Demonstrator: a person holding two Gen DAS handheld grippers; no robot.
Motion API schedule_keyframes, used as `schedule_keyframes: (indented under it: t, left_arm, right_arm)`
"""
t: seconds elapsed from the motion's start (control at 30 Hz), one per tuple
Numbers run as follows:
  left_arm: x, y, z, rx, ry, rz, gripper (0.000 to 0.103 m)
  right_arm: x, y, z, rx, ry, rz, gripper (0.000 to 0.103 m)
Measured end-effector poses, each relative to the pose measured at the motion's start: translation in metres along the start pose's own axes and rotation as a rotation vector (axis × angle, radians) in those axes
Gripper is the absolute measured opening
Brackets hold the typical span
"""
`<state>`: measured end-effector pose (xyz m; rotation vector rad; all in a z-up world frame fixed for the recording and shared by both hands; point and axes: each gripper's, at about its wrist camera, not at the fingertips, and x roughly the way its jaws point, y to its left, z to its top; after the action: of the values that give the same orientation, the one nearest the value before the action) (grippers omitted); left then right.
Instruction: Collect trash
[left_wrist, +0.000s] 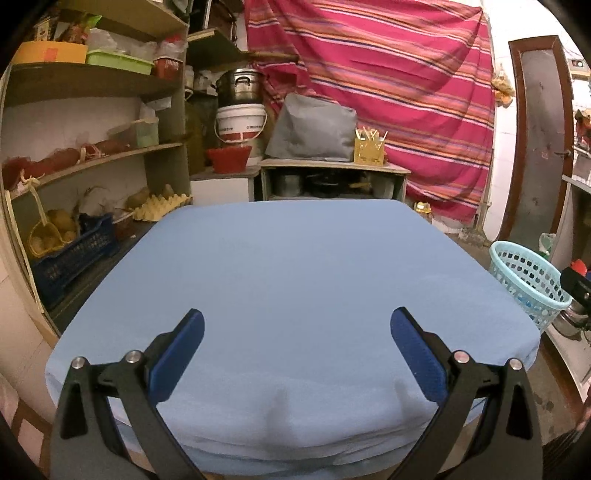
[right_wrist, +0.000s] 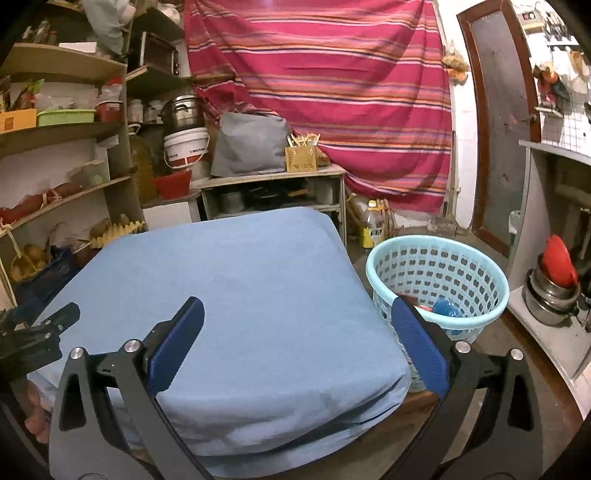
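blue and red scraps of trash (right_wrist: 445, 308) lie in the pale mesh basket (right_wrist: 437, 245) on the floor beside the blue-covered counter (right_wrist: 236, 280), likely light and crushable, best pinched at an edge, while the left gripper (left_wrist: 297, 330) and right gripper (right_wrist: 297, 321) hover over the counter, jaws spread and empty.

No lettering can be read. The white bucket (left_wrist: 241, 123) carries a red band with print too blurred to make out, the yellow-labelled bottle (right_wrist: 373, 229) on the floor shows only smudged characters, and the yellow box (right_wrist: 301, 158) bears illegible marks.
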<state>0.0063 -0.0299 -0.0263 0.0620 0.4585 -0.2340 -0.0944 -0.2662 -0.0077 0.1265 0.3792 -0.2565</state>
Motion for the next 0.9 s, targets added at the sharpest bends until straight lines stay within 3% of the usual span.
schedule_keyframes:
  t: [0.43,0.9]
  left_arm:
    - [-0.005,0.017,0.005,0.0,-0.071,0.054,0.099]
    - [0.001,0.025,0.0,0.001,-0.064,0.087,0.099]
  right_arm:
    - [0.008,0.023,-0.003,-0.032,-0.041,0.028,0.099]
    - [0.015,0.038,-0.006,-0.085,-0.043,0.053,0.099]
